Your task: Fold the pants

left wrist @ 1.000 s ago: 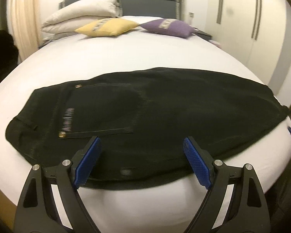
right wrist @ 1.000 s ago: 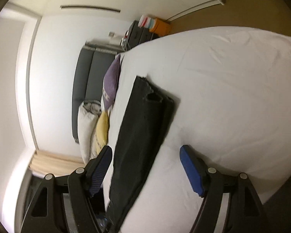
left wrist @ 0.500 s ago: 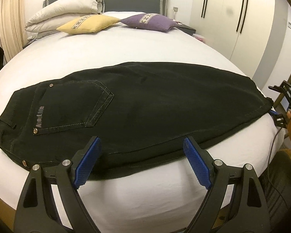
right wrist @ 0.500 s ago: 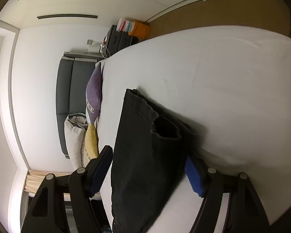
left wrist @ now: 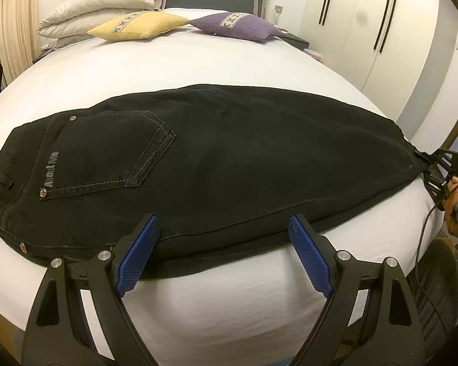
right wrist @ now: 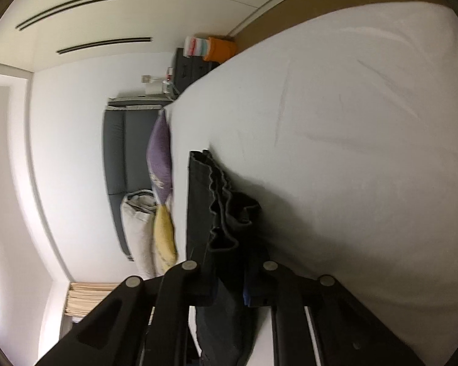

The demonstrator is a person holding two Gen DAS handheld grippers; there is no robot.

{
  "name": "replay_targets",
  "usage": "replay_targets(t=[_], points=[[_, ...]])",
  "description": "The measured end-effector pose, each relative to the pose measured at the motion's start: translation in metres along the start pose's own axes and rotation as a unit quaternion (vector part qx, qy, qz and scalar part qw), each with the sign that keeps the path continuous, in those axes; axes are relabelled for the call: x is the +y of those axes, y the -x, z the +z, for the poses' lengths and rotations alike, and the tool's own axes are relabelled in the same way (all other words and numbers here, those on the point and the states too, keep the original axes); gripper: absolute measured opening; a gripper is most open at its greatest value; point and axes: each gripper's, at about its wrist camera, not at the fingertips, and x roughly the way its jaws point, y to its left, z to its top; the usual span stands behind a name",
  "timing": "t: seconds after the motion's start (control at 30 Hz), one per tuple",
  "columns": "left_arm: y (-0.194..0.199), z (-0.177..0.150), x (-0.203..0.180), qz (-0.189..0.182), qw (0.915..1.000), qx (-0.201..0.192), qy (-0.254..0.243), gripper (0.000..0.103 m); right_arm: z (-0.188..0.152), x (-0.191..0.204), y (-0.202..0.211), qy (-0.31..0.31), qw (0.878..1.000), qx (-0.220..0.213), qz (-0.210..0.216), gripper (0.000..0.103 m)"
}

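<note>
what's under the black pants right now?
Only white bedsheet shows around the pants, which lie flat. Right tool is closing on the hem end. Anything beneath the fabric is covered.

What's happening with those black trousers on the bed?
A person is starting to fold the black pants lying flat on the white bed, a handheld gripper in each hand. The right gripper is closing on the leg hems. The left gripper hangs open over the pants' near edge, gripping nothing.
</note>
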Motion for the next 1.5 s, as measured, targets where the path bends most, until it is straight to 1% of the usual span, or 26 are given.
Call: replay_targets(t=[0.1,0.2,0.3,0.4,0.57,0.7,0.77,0.8,0.83,0.87,0.9,0.93,0.97,1.0,1.03,1.07,1.1,1.13,1.17,1.2,1.27,1.33,1.4,1.47,1.5], points=[[0.0,-0.002,0.001,-0.003,1.0,0.004,0.007,0.087,-0.002,0.001,0.003,0.009,1.0,-0.004,0.014,0.011],[0.001,-0.003,0.002,-0.005,0.9999,0.007,0.013,0.087,-0.004,0.005,0.004,0.021,1.0,-0.01,0.007,0.011],[0.001,0.0,0.004,-0.01,0.9996,0.009,0.023,0.087,-0.008,0.014,0.006,0.054,0.998,-0.02,-0.019,0.011],[-0.002,0.008,0.006,-0.02,0.9991,0.01,0.037,0.087,-0.011,0.02,0.006,0.073,0.996,-0.026,-0.04,0.01],[-0.019,0.018,0.007,-0.046,0.9962,0.036,0.065,0.087,-0.013,0.028,0.005,0.098,0.993,-0.03,-0.067,0.01],[-0.025,0.025,0.006,-0.07,0.9937,0.04,0.078,0.087,-0.019,0.045,0.003,0.133,0.986,-0.038,-0.091,0.011],[-0.027,0.028,0.01,-0.08,0.992,0.04,0.089,0.087,-0.031,0.065,-0.002,0.176,0.978,-0.035,-0.105,0.011],[-0.029,0.03,0.014,-0.082,0.9912,0.041,0.096,0.087,-0.041,0.078,-0.009,0.211,0.971,-0.027,-0.113,0.011],[-0.03,0.032,0.017,-0.085,0.9904,0.041,0.101,0.087,-0.056,0.093,-0.018,0.252,0.96,-0.014,-0.12,0.011],[-0.031,0.034,0.021,-0.089,0.989,0.04,0.111,0.087,-0.072,0.106,-0.028,0.291,0.949,0.001,-0.124,0.011],[-0.032,0.037,0.024,-0.093,0.9875,0.039,0.121,0.087,-0.091,0.119,-0.04,0.334,0.934,0.021,-0.127,0.011],[-0.034,0.041,0.03,-0.102,0.9846,0.039,0.137,0.087,-0.118,0.133,-0.056,0.387,0.911,0.051,-0.131,0.011],[-0.036,0.044,0.034,-0.109,0.9822,0.041,0.148,0.087,-0.149,0.143,-0.074,0.442,0.882,0.085,-0.139,0.011],[-0.04,0.048,0.039,-0.12,0.9781,0.044,0.164,0.087,-0.181,0.147,-0.093,0.494,0.848,0.121,-0.147,0.011],[-0.045,0.053,0.043,-0.134,0.9732,0.052,0.179,0.087,-0.202,0.146,-0.105,0.522,0.827,0.144,-0.152,0.01],[-0.05,0.058,0.044,-0.146,0.9688,0.06,0.191,0.087,-0.219,0.143,-0.115,0.543,0.808,0.164,-0.158,0.01],[-0.055,0.062,0.045,-0.157,0.9648,0.067,0.2,0.087,-0.236,0.138,-0.124,0.565,0.788,0.177,-0.17,0.01],[-0.062,0.067,0.044,-0.166,0.9614,0.074,0.207,0.087,-0.243,0.134,-0.128,0.575,0.778,0.182,-0.178,0.011],[-0.066,0.072,0.042,-0.169,0.9607,0.077,0.207,0.087,-0.25,0.129,-0.131,0.582,0.77,0.182,-0.187,0.011],[-0.071,0.077,0.039,-0.173,0.9601,0.079,0.205,0.087,-0.252,0.126,-0.132,0.582,0.77,0.182,-0.188,0.011],[-0.083,0.087,0.03,-0.186,0.9568,0.087,0.206,0.087,-0.248,0.127,-0.131,0.578,0.774,0.18,-0.185,0.011],[-0.093,0.096,0.019,-0.198,0.9534,0.099,0.205,0.087,-0.247,0.129,-0.126,0.581,0.775,0.174,-0.176,0.011],[-0.106,0.108,0.007,-0.216,0.9484,0.114,0.203,0.087,-0.247,0.131,-0.123,0.586,0.774,0.167,-0.174,0.011],[-0.12,0.119,-0.007,-0.232,0.943,0.131,0.199,0.087,-0.253,0.131,-0.118,0.599,0.765,0.16,-0.171,0.011],[-0.127,0.118,-0.005,-0.235,0.9427,0.138,0.193,0.088,-0.256,0.13,-0.116,0.607,0.76,0.156,-0.171,0.011]])
